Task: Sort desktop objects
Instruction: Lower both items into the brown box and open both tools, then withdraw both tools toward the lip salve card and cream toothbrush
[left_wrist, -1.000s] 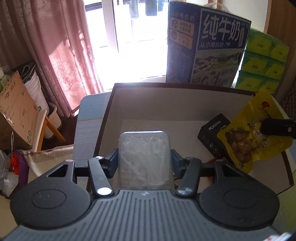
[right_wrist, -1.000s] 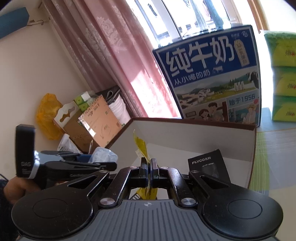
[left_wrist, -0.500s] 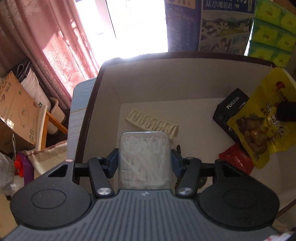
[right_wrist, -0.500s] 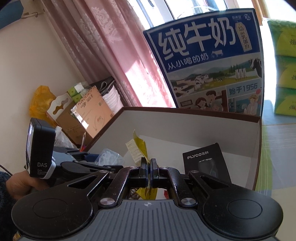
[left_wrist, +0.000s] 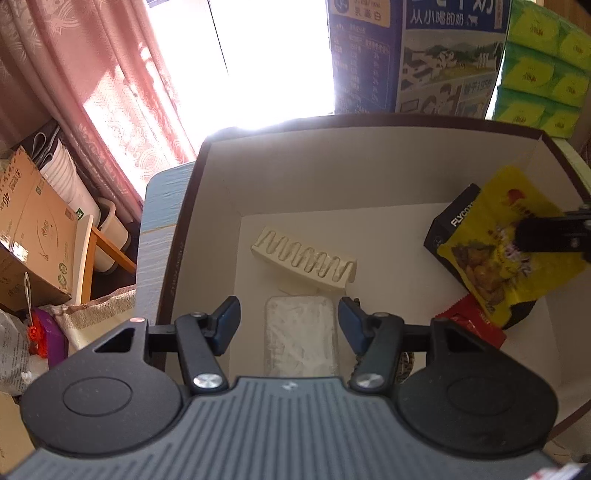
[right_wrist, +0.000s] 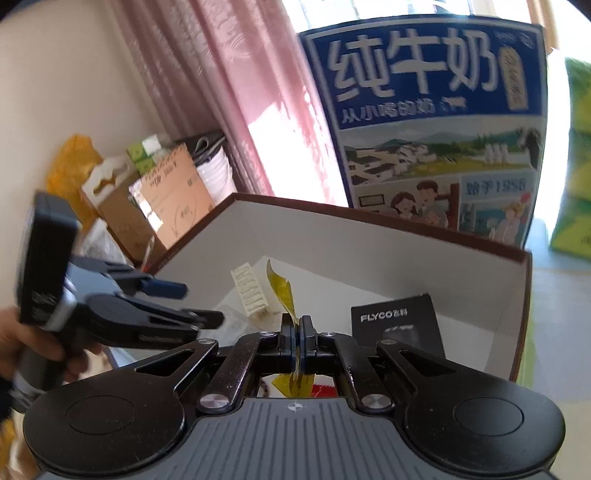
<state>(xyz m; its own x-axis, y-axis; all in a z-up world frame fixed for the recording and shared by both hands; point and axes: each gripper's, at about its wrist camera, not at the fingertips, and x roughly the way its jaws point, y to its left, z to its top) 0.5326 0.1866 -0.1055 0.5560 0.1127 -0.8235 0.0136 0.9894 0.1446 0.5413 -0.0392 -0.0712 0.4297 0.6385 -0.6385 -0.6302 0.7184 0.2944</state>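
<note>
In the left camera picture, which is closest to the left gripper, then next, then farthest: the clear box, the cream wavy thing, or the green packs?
1. Clear box, lying between the open left gripper fingers.
2. Cream wavy thing, just beyond.
3. Green packs, outside, far right.

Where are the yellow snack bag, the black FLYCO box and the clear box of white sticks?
yellow snack bag (left_wrist: 491, 243): left wrist view, middle of its printed front.
black FLYCO box (right_wrist: 397, 319): right wrist view, top face by the lettering.
clear box of white sticks (left_wrist: 301, 334): left wrist view, centre of its lid.

Both wrist views look closely down into the box (left_wrist: 207, 206).
</note>
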